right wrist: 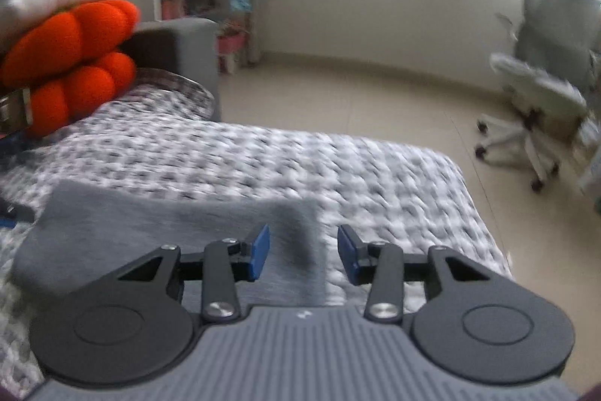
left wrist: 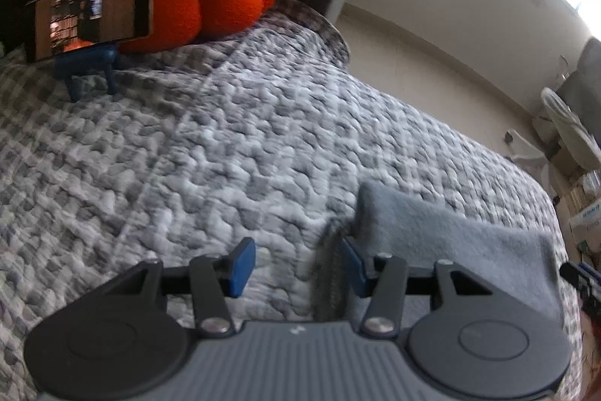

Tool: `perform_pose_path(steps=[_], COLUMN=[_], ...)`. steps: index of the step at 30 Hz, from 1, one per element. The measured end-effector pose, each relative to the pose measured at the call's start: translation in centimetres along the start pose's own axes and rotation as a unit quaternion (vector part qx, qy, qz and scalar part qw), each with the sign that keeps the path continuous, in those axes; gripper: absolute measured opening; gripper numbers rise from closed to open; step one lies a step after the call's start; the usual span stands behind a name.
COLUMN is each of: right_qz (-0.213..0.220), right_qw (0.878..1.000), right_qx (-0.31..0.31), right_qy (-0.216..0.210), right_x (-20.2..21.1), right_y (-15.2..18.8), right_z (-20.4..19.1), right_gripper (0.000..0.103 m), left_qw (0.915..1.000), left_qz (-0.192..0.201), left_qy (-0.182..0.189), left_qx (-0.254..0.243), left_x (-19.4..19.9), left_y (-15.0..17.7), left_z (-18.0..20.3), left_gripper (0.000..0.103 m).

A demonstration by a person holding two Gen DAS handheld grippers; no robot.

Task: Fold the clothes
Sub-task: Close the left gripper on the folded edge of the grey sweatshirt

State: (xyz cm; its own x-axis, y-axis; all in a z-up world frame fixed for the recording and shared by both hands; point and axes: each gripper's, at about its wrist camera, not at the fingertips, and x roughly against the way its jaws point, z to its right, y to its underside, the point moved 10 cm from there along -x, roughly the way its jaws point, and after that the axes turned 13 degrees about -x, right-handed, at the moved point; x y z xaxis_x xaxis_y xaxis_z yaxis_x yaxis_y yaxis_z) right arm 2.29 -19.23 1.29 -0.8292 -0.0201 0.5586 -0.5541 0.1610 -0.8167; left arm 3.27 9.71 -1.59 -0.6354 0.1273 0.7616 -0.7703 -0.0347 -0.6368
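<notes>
Lying folded on the quilted bed (left wrist: 225, 145), long axis running across between both open, empty hand-held grippers: grey fleece garment (right wrist: 150, 224) sitting right of the left hand-held gripper (left wrist: 296, 267), its right end reaching under the right hand-held gripper (right wrist: 303, 252).

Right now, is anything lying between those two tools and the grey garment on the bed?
Nothing visible: the grey garment lies right under the open right tool and beside the open left tool.
</notes>
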Motion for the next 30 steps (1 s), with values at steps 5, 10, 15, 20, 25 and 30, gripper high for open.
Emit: perform_pose_path(steps=[5, 10, 15, 20, 25, 30], right_qz=[-0.002, -0.002, 0.015, 0.017, 0.019, 0.015], right_qw=[0.997, 0.98, 0.945, 0.92, 0.905, 0.899], right_qx=[0.049, 0.159, 0.278, 0.345, 0.379, 0.393], right_qy=[-0.058, -0.12, -0.172, -0.186, -0.192, -0.193], right_x=[0.3, 1.5, 3.2, 3.7, 3.5, 2.9], right_y=[1.3, 4.0, 7.4, 10.2, 11.3, 12.0], right_z=[-4.4, -9.9, -14.8, -17.3, -18.5, -19.1], right_gripper=[0.052, 0.062, 0.071, 0.071, 0.071, 0.071], left_qw=[0.9998, 0.9994, 0.9973, 0.9961, 0.9948, 0.9942], left_qz=[-0.002, -0.01, -0.024, -0.029, -0.038, -0.048], left_qy=[0.015, 0.018, 0.037, 0.05, 0.056, 0.053], left_qx=[0.013, 0.029, 0.058, 0.066, 0.076, 0.08], left_x=[0.1, -0.3, -0.7, -0.7, -0.9, -1.1], left_y=[0.1, 0.3, 0.7, 0.8, 1.1, 1.4], left_z=[0.0, -0.8, -1.2, -1.1, -1.5, -1.9], left_gripper=[0.052, 0.052, 0.052, 0.052, 0.053, 0.053])
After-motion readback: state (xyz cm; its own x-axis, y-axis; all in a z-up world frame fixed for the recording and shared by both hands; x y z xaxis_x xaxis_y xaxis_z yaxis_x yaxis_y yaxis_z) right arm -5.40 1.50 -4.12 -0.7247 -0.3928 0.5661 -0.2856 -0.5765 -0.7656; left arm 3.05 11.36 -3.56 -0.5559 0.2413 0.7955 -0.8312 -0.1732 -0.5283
